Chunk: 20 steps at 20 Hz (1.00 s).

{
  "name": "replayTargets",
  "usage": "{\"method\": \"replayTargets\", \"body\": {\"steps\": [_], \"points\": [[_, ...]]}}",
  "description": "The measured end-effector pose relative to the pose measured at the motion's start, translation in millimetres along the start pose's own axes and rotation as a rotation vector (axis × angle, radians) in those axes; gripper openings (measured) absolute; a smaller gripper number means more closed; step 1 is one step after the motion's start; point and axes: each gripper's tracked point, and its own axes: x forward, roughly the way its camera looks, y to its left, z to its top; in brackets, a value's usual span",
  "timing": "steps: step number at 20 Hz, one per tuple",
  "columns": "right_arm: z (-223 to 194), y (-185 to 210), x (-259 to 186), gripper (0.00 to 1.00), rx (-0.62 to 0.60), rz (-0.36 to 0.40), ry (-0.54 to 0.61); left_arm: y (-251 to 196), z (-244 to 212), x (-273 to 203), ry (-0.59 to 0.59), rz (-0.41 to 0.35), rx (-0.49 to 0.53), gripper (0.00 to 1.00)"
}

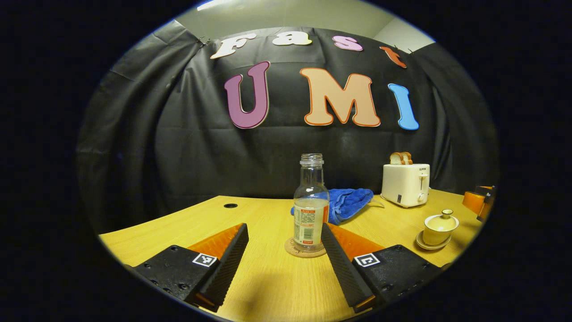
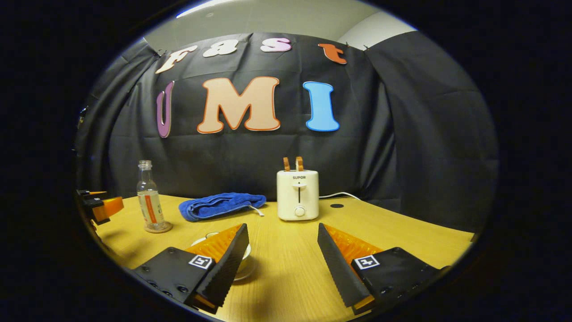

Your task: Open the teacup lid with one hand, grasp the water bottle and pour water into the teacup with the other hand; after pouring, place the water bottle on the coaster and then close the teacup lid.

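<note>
The wooden table [image 1: 268, 277] spreads out under both tools. Ahead of the right gripper [image 2: 281, 264], at the far edge, stands a white toaster [image 2: 298, 195] with two slices of bread sticking out of the top, and left of it lies a folded blue cloth [image 2: 221, 205]. In the left gripper view the water bottle [image 1: 311, 205], uncapped and about half full, stands upright on the round coaster [image 1: 305, 248] straight ahead of the left gripper [image 1: 283, 264], just beyond its fingertips and nearer the right-hand finger. That gripper's jaws are spread wide and hold nothing. The teacup [image 1: 440, 227], lid on, sits on its saucer [image 1: 431, 244] well off to this tool's right, in front of the toaster. In the right gripper view the teacup is mostly hidden behind the left-hand finger [image 2: 225, 264]; only its rim and saucer peek out. The right gripper is likewise wide open and empty.
</note>
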Motion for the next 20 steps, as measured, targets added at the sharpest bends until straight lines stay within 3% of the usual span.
{"method": "replayTargets", "body": {"steps": [3,7,8,12,20], "points": [[0.5,-18.7,-7.4,0.98,-0.003,-0.090,-0.005,12.1,-0.4,-9.2,0.002,0.060,0.001,0.95],[1.9,-26.7,-15.5,0.98,-0.004,-0.130,-0.008,23.6,-0.3,-17.5,0.002,0.130,0.003,0.95],[1.9,-26.4,-15.5,0.94,-0.005,-0.131,-0.008,22.8,-0.6,-17.6,0.004,0.128,0.003,0.95],[1.4,-27.0,-15.2,0.98,-0.004,-0.130,-0.007,19.4,-0.4,-16.9,0.002,0.106,0.003,0.95],[1.4,-27.1,-15.1,0.94,-0.004,-0.129,-0.007,20.0,-0.3,-16.3,0.001,0.105,0.002,0.95]]}}
